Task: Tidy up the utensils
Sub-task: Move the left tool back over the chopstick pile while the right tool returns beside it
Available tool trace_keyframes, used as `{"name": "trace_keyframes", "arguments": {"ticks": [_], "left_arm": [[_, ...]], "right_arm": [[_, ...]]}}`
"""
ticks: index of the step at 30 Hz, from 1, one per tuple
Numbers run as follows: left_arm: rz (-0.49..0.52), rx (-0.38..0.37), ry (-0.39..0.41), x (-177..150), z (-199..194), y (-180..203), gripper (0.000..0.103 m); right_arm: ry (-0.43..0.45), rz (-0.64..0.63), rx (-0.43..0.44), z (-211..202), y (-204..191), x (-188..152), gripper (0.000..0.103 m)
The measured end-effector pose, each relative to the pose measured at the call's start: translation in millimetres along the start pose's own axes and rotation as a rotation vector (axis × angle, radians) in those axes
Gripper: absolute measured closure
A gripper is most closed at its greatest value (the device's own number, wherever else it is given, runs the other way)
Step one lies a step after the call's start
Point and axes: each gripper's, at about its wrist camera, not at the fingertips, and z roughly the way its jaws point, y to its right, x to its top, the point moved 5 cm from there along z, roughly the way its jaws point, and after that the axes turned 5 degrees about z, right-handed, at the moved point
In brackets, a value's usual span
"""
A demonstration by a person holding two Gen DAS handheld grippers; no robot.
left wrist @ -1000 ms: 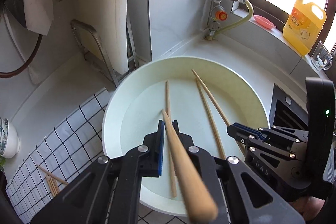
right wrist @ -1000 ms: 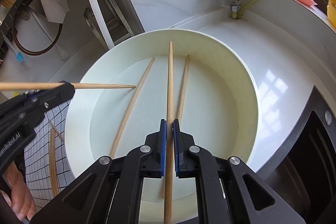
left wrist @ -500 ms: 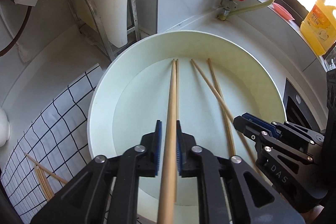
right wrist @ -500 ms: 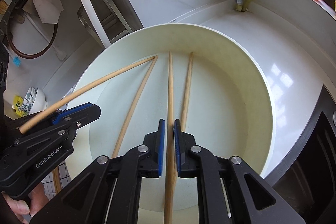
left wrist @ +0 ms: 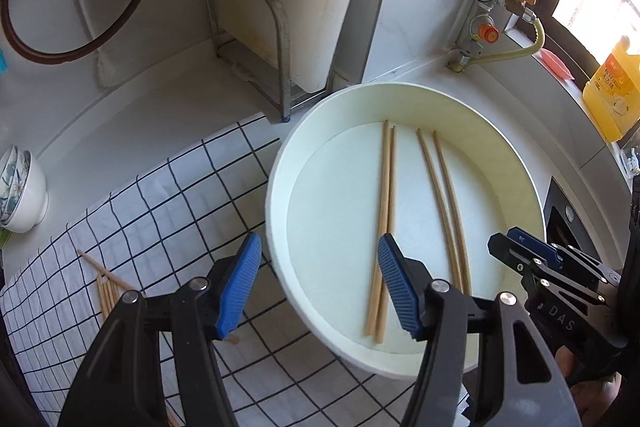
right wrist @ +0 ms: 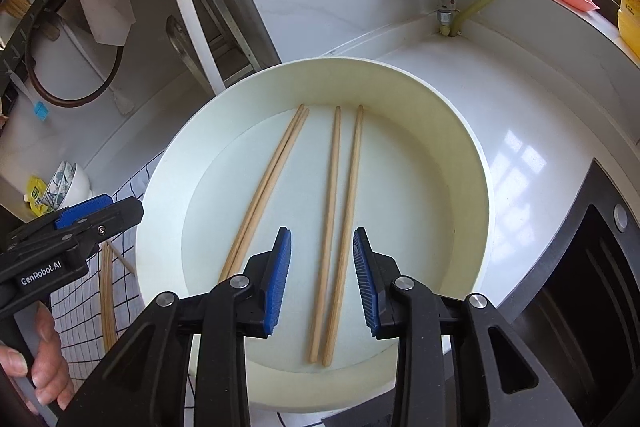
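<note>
Big white round tray (left wrist: 276,203) fills most of my view, sitting on the white counter (right wrist: 532,131), with the checkered cloth (left wrist: 152,203) at its 9 o'clock. Four chopsticks lie flat inside: one pair (left wrist: 383,227) touching, the other pair (right wrist: 338,223) slightly apart toward 3 o'clock. My left claw (left wrist: 318,285) is opening wide with nothing in it, straddling the tray rim. My right claw (right wrist: 322,277) is opening too, hovering over that second pair, pads off them. More chopsticks (left wrist: 107,289) lie on the cloth around 8 o'clock.
</note>
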Motion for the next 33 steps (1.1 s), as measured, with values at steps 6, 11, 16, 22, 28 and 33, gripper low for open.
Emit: {"name": "trace_keyframes", "arguments": {"ticks": [6,11,16,22,28,33], "left_arm": [[-0.052,0.051,0.001,-38,-24,-38,0.039],[-0.141,0.137,0.012,-78,-48,-90,0.036],[-0.269,0.225,-0.009,-121,-61,-150,0.035],[-0.410,0.289,-0.043,-168,-60,-203,0.035],[-0.463,0.308,-0.058,-194,-47,-226,0.035],[-0.472,0.296,-0.070,-200,-30,-233,0.035]], "right_arm": [[0.013,-0.098,0.077,-16,-45,-19,0.070],[0.019,-0.209,0.179,-24,-96,-38,0.066],[-0.011,-0.322,0.238,-16,-147,-54,0.066],[-0.092,-0.426,0.269,16,-200,-78,0.066],[-0.161,-0.507,0.262,66,-237,-92,0.066],[-0.181,-0.561,0.228,102,-253,-94,0.066]]}}
